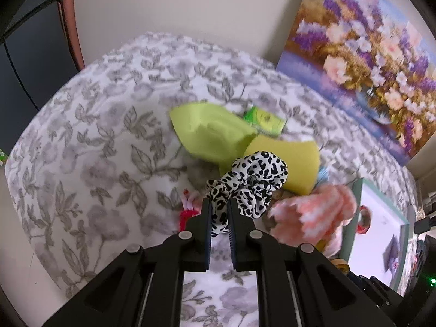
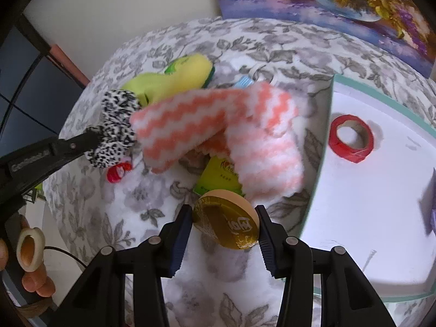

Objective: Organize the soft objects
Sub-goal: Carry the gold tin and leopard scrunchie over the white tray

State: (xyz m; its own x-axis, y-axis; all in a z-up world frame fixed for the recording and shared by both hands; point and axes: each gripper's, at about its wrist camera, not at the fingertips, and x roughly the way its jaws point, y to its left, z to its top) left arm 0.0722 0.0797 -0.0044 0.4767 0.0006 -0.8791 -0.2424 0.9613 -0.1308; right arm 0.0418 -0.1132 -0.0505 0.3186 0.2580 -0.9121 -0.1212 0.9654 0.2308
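My left gripper (image 1: pixel 220 204) is shut on a black-and-white leopard scrunchie (image 1: pixel 253 179) and holds it above the floral cloth; the scrunchie also shows in the right wrist view (image 2: pixel 114 125). My right gripper (image 2: pixel 223 212) is shut on a round gold tin (image 2: pixel 226 218), tilted between the fingers. A pink-and-white zigzag cloth (image 2: pixel 218 133) lies just beyond it, also visible in the left wrist view (image 1: pixel 313 212). A lime green cloth (image 1: pixel 209 133) and a yellow sponge (image 1: pixel 297 158) lie behind the scrunchie.
A white tray with a teal rim (image 2: pixel 324 136) sits at the right and holds a red tape roll (image 2: pixel 351 139). A green packet (image 2: pixel 218 177), a small red item (image 2: pixel 117 173) and a green box (image 1: pixel 264 121) lie on the floral tablecloth (image 1: pixel 95 150). A flower painting (image 1: pixel 368 54) leans on the wall.
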